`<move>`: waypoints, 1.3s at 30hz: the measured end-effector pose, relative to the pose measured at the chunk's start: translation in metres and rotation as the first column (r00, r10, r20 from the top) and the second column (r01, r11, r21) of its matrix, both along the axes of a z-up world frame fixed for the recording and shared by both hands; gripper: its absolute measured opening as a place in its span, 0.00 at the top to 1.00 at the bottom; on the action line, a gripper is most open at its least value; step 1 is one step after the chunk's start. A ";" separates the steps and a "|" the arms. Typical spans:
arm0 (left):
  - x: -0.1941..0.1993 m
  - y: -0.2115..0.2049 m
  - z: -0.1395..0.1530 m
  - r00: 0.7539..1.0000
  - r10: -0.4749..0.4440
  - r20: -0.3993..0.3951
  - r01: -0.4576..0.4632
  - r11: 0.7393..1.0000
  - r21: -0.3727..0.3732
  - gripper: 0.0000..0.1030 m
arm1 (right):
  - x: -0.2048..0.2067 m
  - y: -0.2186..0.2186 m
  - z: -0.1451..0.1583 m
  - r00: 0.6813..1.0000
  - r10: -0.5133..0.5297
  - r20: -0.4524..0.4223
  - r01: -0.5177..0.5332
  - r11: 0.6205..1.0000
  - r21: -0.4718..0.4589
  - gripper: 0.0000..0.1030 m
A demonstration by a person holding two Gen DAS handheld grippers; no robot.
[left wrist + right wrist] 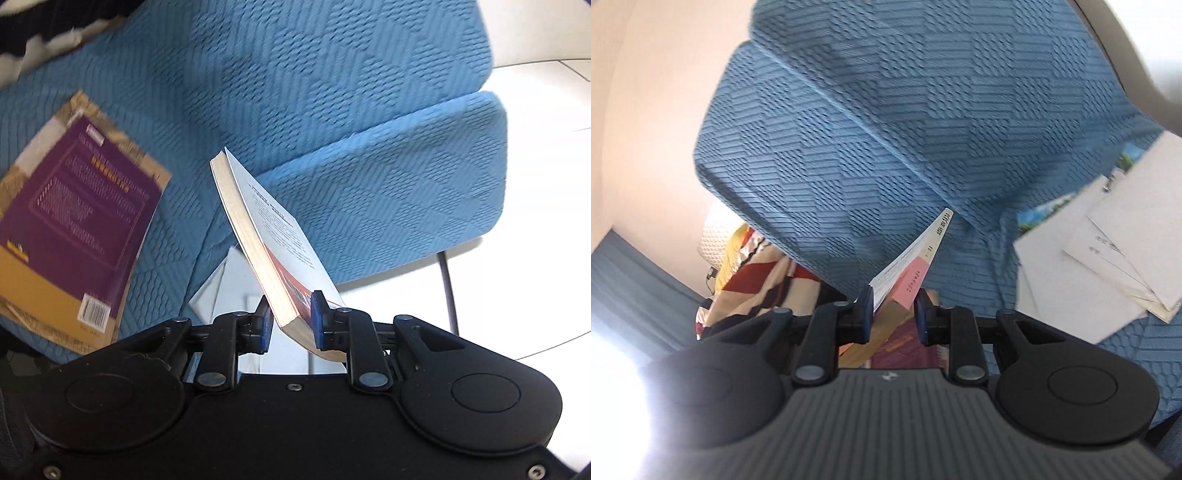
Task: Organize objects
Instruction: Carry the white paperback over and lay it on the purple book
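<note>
Evidently tidying the blue sofa (332,92), the left gripper (290,321) pinches a white paperback (273,236) near its spine, and the right gripper (894,314) clamps a pink-spined book (916,266); a purple book (77,221) lies at nine o'clock

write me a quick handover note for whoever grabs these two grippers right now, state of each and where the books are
Left gripper: shut on a white paperback, held tilted in the air above the blue sofa.
Right gripper: shut on a pink-spined book, also lifted clear of the sofa.
Still on the seat: a purple book lying on another one, and a loose pile of white books.
Done: two books picked up. Left: set both down in one place, then gather the rest; no target spot is visible.
</note>
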State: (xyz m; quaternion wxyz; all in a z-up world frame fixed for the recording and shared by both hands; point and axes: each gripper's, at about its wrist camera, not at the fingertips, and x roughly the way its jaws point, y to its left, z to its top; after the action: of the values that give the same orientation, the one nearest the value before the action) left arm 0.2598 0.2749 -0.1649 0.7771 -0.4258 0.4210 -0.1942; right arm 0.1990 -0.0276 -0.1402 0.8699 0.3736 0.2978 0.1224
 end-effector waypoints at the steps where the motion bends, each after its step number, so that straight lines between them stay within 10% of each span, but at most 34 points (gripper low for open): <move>1: -0.001 0.003 0.006 1.000 0.002 0.008 -0.002 1.000 0.001 0.81 | 0.000 0.004 0.006 1.000 0.002 0.005 -0.002 1.000 0.004 0.74; 15: -0.013 0.068 0.032 0.998 0.038 0.054 -0.039 0.999 0.030 0.80 | -0.010 0.073 0.025 0.998 0.025 0.051 -0.024 0.999 -0.021 0.74; 39: 0.003 0.135 -0.072 0.987 0.125 -0.099 -0.113 0.986 0.119 0.80 | 0.005 0.151 -0.067 0.993 0.077 -0.086 -0.092 0.977 -0.191 0.73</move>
State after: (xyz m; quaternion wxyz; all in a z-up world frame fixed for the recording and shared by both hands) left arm 0.2627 0.4097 -0.2368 0.7867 -0.4151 0.4458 -0.1004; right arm 0.2040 0.1231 -0.2068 0.8840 0.2782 0.3576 0.1150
